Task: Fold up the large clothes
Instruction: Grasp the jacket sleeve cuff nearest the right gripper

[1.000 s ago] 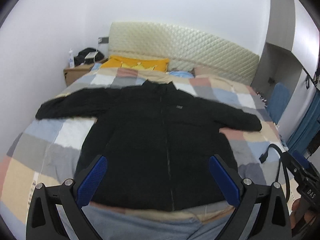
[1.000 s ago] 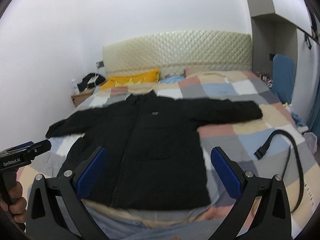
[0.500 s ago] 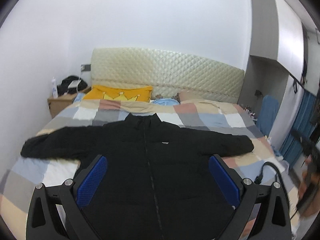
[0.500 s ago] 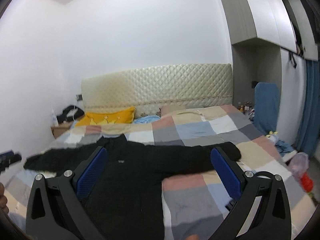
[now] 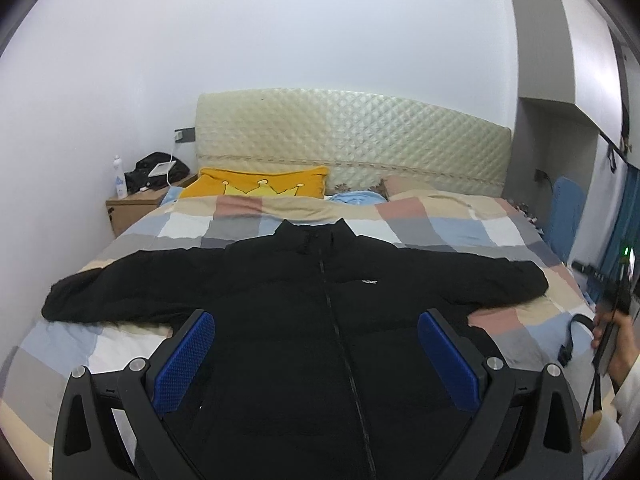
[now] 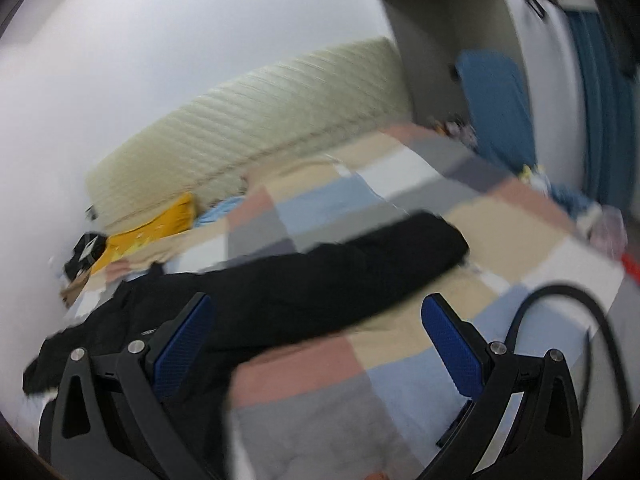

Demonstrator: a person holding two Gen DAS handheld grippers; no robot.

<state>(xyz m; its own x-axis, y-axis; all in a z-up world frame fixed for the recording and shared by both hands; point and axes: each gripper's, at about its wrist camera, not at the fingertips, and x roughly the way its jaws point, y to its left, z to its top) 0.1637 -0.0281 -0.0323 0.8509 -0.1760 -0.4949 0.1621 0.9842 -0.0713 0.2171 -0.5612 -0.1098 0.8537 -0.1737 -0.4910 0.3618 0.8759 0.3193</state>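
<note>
A black zip-front puffer jacket (image 5: 320,320) lies spread on the pastel checked bedspread (image 5: 432,220); both the left gripper (image 5: 320,364) and right gripper (image 6: 320,344) gape wide, empty.

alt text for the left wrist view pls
A black jacket lies front up, zipped, on a bed with a patchwork quilt, both sleeves spread wide. The open left tongs hover above its lower half, holding nothing. A yellow pillow and a padded headboard sit behind.
</note>
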